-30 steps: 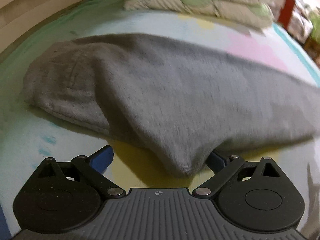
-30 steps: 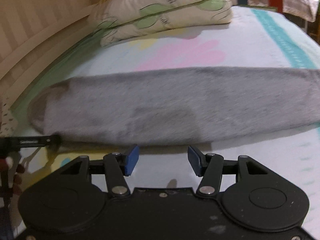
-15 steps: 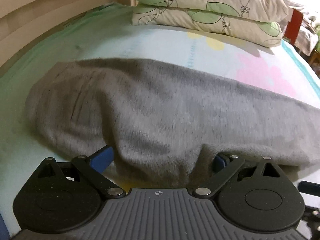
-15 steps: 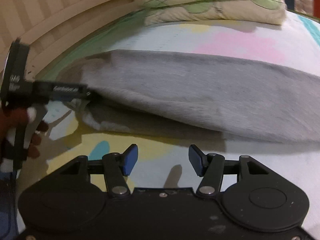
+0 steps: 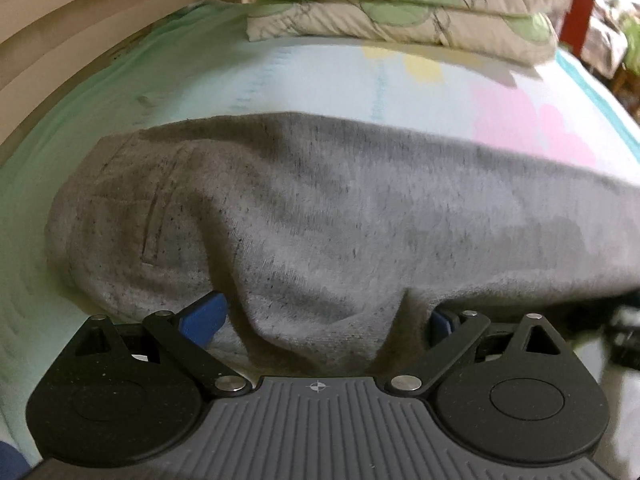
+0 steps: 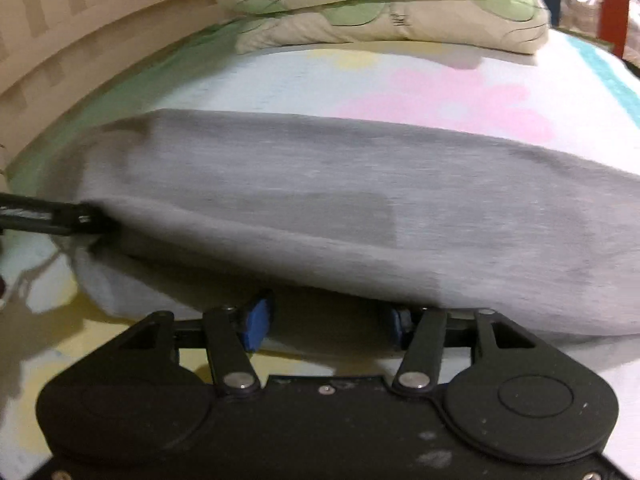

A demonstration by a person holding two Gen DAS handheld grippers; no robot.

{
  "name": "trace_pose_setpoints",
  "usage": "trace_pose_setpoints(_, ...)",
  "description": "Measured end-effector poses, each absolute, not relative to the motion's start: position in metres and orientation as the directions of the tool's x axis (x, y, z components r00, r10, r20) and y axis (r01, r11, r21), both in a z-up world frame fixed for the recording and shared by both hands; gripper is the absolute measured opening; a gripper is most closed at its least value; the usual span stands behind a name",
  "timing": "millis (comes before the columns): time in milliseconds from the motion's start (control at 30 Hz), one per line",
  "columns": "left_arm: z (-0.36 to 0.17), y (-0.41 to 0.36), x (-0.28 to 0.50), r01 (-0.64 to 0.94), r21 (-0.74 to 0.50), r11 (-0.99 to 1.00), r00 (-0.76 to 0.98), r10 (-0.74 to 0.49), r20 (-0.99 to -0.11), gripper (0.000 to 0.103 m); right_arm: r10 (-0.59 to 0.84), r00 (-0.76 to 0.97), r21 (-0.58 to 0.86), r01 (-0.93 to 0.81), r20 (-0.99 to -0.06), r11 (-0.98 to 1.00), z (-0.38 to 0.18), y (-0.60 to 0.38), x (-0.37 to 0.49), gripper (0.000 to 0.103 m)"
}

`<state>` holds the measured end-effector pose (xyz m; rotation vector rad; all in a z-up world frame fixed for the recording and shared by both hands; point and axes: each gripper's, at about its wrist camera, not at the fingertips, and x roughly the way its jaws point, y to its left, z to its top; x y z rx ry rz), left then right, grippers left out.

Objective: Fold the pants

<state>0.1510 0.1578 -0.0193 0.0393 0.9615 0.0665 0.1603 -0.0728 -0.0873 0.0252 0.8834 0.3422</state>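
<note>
The grey pants (image 5: 320, 208) lie lengthwise across the bed, folded over along their length; they also fill the right wrist view (image 6: 340, 208). My left gripper (image 5: 320, 316) has its blue fingers wide apart, and a bulge of the pants' near edge hangs between them, apart from both pads. My right gripper (image 6: 326, 320) is open, its blue fingertips tucked just under the raised near edge of the upper cloth layer. The left gripper's black body (image 6: 44, 216) shows at the left of the right wrist view, touching the pants' end.
Two leaf-print pillows (image 5: 400, 4) are stacked at the head of the bed. A slatted wooden bed frame (image 6: 80, 40) curves along the left. The pastel bedsheet (image 5: 320, 72) stretches beyond the pants. A red post (image 6: 614, 8) stands at the far right.
Both grippers moved forward against the pants. The cloth now bulges deeper between the left fingers, and the right fingertips went from bare sheet to under the cloth edge.
</note>
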Motion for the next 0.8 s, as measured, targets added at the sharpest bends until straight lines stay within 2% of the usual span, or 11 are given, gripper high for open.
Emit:
trace_pose_setpoints(67,-0.023,0.158,0.147,-0.008,0.087,0.996,0.541,0.078,-0.838,0.098,0.228,0.587,0.095,-0.248,-0.777,0.964,-0.086,-0.083,0.160,0.056)
trace_pose_setpoints(233,-0.039,0.158,0.130,0.031,0.123,0.992,0.468,0.095,-0.879,0.099,0.188,0.573,0.085,-0.203,-0.797,0.976,-0.088,-0.111,0.155,0.057)
trace_pose_setpoints(367,-0.046,0.168,0.115,-0.006,0.058,0.998,0.439,0.054,-0.897,0.100,0.175,0.528,0.095,-0.175,-0.831,0.980,-0.086,-0.123,0.139,0.060)
trace_pose_setpoints(467,-0.044,0.172,0.108,0.000,0.044,0.999,0.422,0.040,-0.906,0.100,0.230,0.508,0.149,-0.196,-0.830,0.969,-0.075,-0.129,0.124,0.060)
trace_pose_setpoints(600,-0.038,0.174,0.098,0.040,0.056,0.998,0.400,0.035,-0.916,0.099,0.329,0.552,0.195,-0.287,-0.766,0.938,-0.048,-0.117,0.108,0.060)
trace_pose_setpoints(800,0.000,0.183,0.101,-0.010,-0.031,0.999,0.512,-0.022,-0.859,0.099,0.449,0.581,0.224,-0.418,-0.679,0.880,-0.028,-0.068,0.127,0.056)
